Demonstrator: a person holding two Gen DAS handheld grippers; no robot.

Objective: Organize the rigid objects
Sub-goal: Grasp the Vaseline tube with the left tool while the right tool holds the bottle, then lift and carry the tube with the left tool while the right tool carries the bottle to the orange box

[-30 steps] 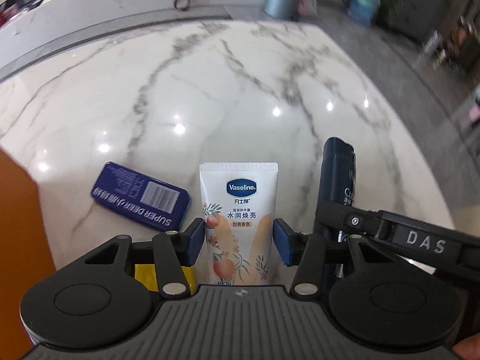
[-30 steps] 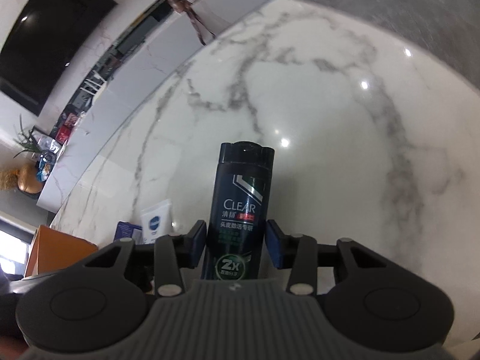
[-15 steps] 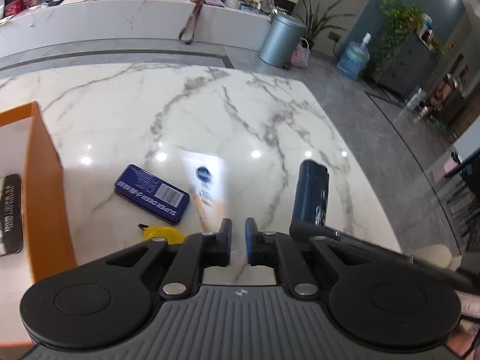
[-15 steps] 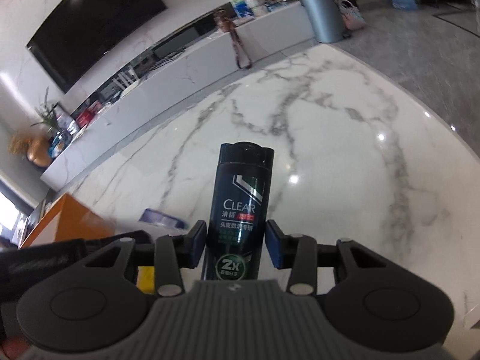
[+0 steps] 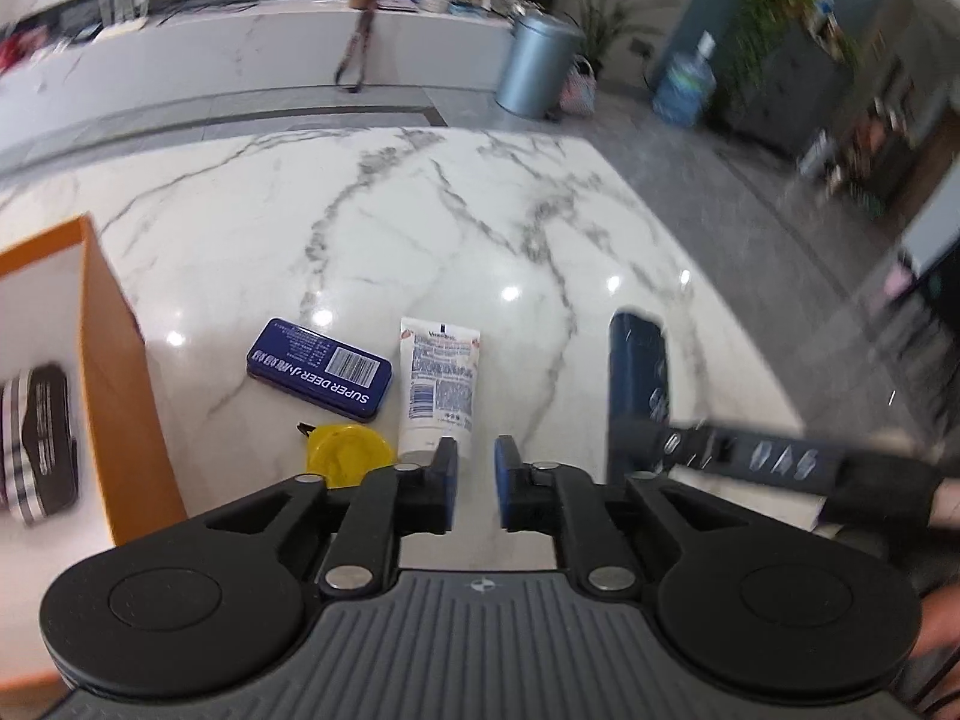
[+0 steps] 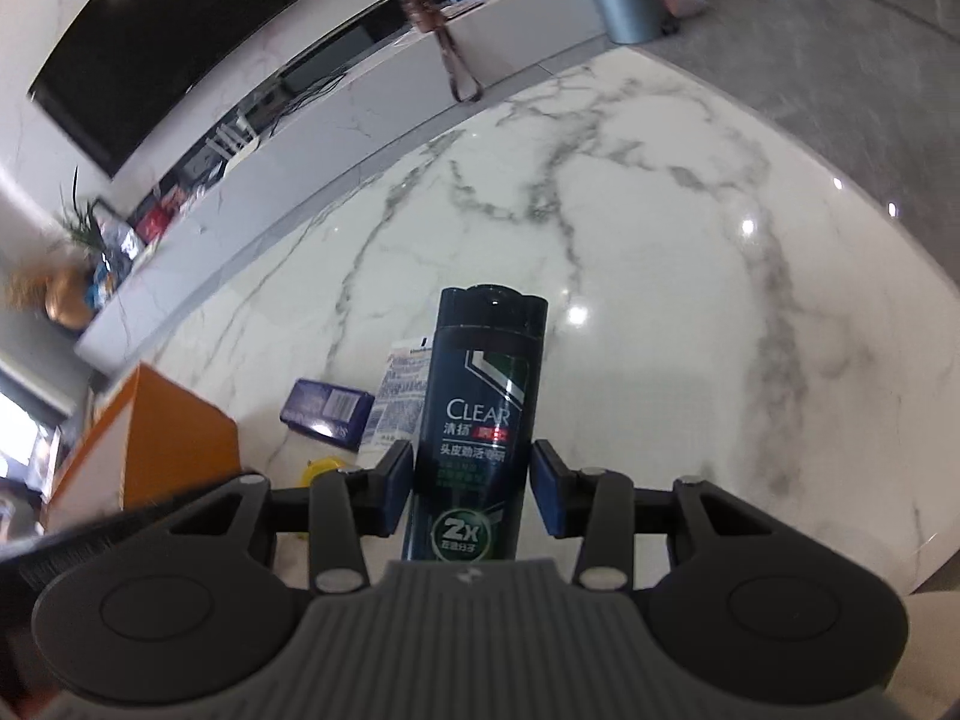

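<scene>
My left gripper (image 5: 475, 480) is nearly shut and empty, held above the marble table (image 5: 480, 228). The white Vaseline tube (image 5: 440, 384) lies on the table just ahead of it, label side down. My right gripper (image 6: 473, 489) is shut on the dark Clear shampoo bottle (image 6: 480, 414), lifted above the table; the bottle also shows in the left wrist view (image 5: 637, 372). A blue Super Deer tin (image 5: 319, 369) and a yellow round object (image 5: 348, 447) lie left of the tube. An orange box (image 5: 114, 372) stands at the left with a striped case (image 5: 39, 432) inside.
The table's rounded edge (image 5: 708, 276) lies to the right, with grey floor beyond. A metal bin (image 5: 537, 72) and a white counter (image 5: 240, 54) stand behind the table. The orange box also shows at the left in the right wrist view (image 6: 174, 438).
My left gripper let go of the Vaseline tube, closed and rose; the tube now lies flipped on the table. My right gripper kept the shampoo bottle and lifted higher.
</scene>
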